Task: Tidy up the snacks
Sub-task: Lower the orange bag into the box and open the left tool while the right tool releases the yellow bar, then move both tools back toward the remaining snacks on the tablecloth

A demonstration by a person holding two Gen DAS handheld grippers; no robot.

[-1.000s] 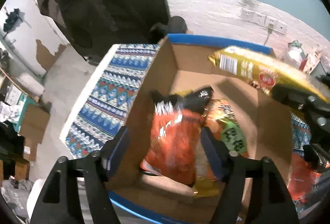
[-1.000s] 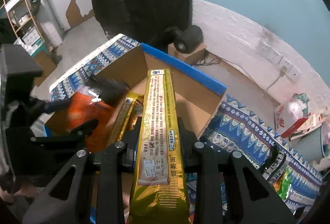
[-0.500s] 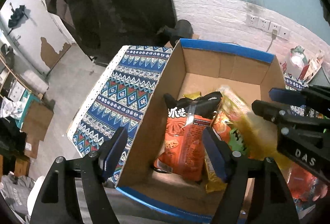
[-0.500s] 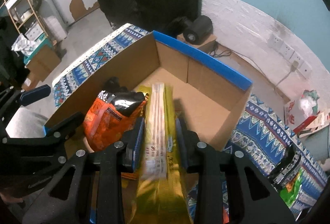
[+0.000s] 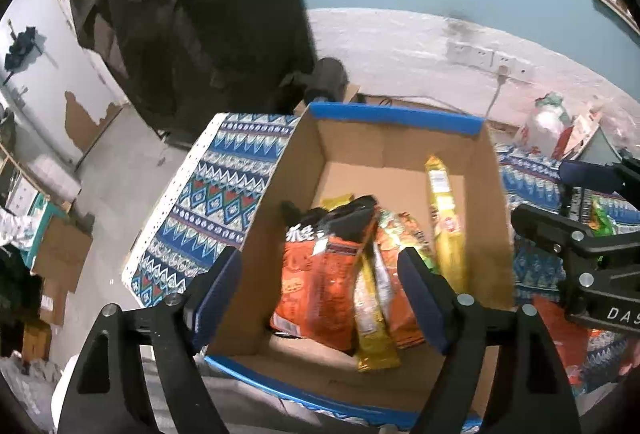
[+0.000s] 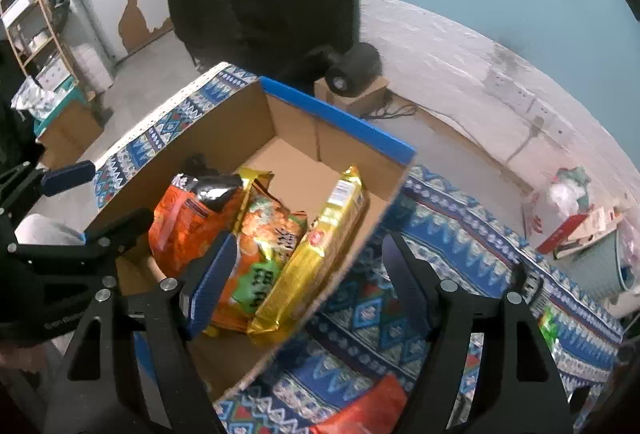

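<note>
A cardboard box with blue-taped rims [image 5: 394, 116] [image 6: 336, 110] sits on a patterned blue cloth. Inside stand an orange-and-black snack bag [image 5: 320, 274] [image 6: 188, 218], an orange-green bag [image 6: 264, 258] [image 5: 404, 234] and a long yellow packet [image 5: 446, 226] [image 6: 320, 246] leaning by the right wall. My left gripper [image 5: 320, 294] is open and empty above the box's near side. My right gripper [image 6: 308, 274] is open and empty over the box's right wall; it shows at the right in the left wrist view [image 5: 568, 202].
The patterned cloth [image 6: 460, 234] [image 5: 224, 186] covers the table. An orange packet [image 6: 360, 410] lies on it near the right gripper; a green packet [image 6: 550, 326] lies further right. A dark cloth hangs behind the box [image 5: 192, 14]. Bags and clutter sit by the wall [image 6: 568, 194].
My right gripper opened and let go of the long yellow packet, which now rests in the box. Both grippers drew back from the box.
</note>
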